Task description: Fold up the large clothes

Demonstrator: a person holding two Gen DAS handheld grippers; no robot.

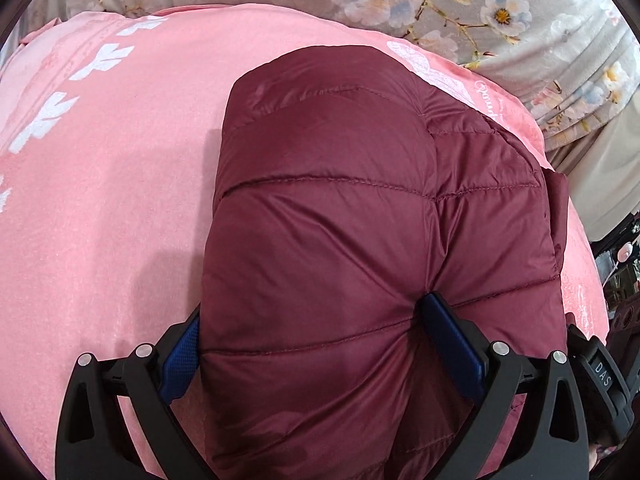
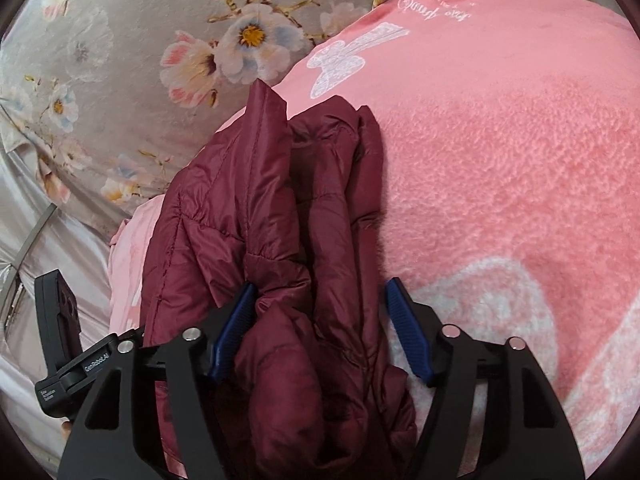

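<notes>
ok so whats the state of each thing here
jacket: folded into a bundle, lying on the blanket
blanket: spread flat under the jacket
left gripper: pads pressed into the jacket
right gripper: open, jacket between its pads, right pad clear of it

Jacket (image 1: pixel 328 216): folded, lying on blanket (image 1: pixel 112 200). Blanket: spread over floral sheet (image 1: pixel 460 4), which shows beyond its far edge.

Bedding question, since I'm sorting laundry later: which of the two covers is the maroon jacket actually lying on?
The pink fleece blanket with white butterfly and leaf prints. The maroon jacket rests wholly on it; the grey floral sheet lies beyond, underneath the blanket's edge.
</notes>
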